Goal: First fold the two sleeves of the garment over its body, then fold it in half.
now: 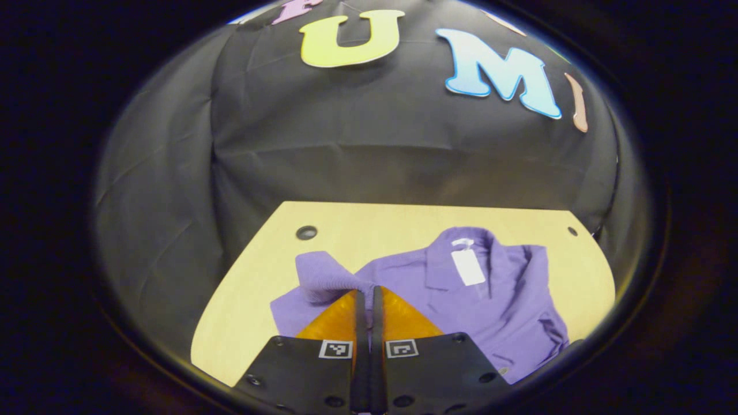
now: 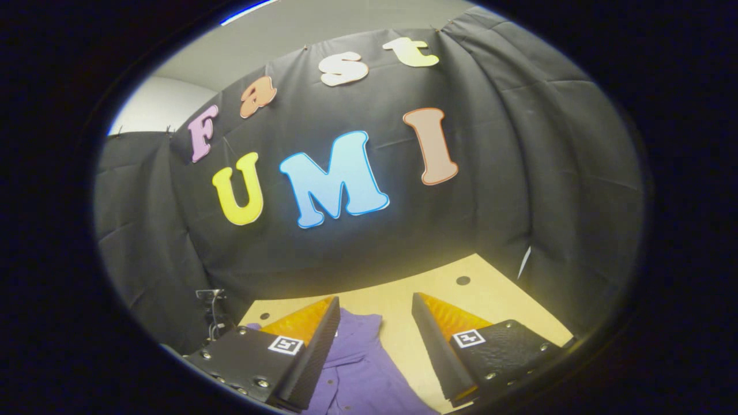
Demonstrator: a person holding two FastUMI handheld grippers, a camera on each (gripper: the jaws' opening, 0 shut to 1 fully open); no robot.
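Note:
A purple collared shirt [image 1: 496, 300] with a white tag at its neck lies on the light wooden table [image 1: 369, 225]. In the left gripper view my left gripper [image 1: 369, 291] is shut on the shirt's left sleeve [image 1: 320, 276], holding it bunched and lifted beside the body. In the right gripper view my right gripper [image 2: 376, 305] hangs open above the table, its fingers apart with nothing between them. Part of the purple shirt [image 2: 357, 369] lies below it, near its left finger.
The black cloth wall rises just behind the table's far edge. Small dark holes [image 1: 306, 232] mark the tabletop near its back corners. A metal clamp-like fixture [image 2: 212, 314] stands at the table's far left in the right gripper view.

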